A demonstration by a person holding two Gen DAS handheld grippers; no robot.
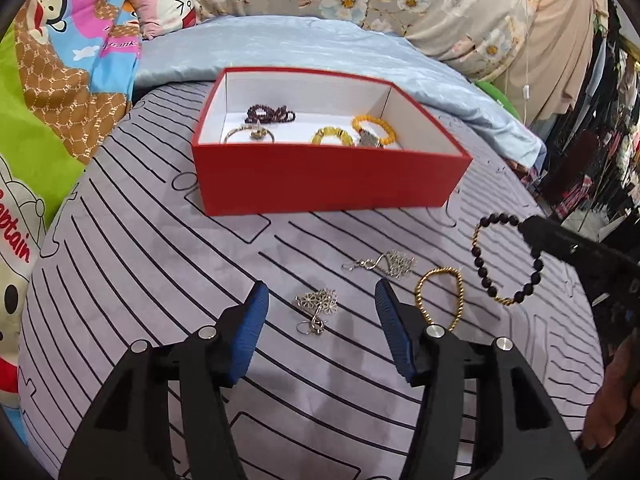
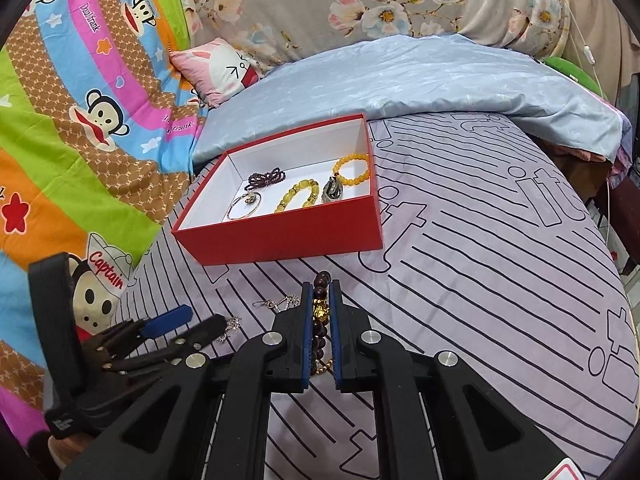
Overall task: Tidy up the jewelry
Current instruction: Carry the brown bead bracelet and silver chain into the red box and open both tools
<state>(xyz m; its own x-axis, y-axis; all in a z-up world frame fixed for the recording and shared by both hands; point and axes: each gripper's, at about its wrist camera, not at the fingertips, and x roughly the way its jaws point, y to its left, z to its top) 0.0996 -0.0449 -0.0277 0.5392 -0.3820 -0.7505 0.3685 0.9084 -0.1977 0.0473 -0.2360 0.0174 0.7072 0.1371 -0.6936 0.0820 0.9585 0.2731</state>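
Observation:
A red box [image 1: 320, 180] [image 2: 280, 236] with a white inside sits on the striped bedsheet. It holds several bracelets, among them yellow bead bracelets [image 1: 374, 128] [image 2: 352, 168] and a dark bead string [image 1: 270, 113]. My left gripper [image 1: 322, 304] is open around a silver flower earring [image 1: 318, 308] on the sheet. A second silver earring [image 1: 384, 263] and a gold twisted bracelet [image 1: 440, 296] lie to its right. My right gripper [image 2: 320, 300] is shut on a dark bead bracelet [image 2: 321, 316] [image 1: 504, 264] and holds it above the sheet.
A light blue blanket [image 1: 320, 44] lies behind the box. Cartoon monkey bedding [image 2: 80, 120] is at the left. A floral quilt [image 2: 360, 0] is at the back. The bed's edge and hanging clothes [image 1: 600, 140] are at the right.

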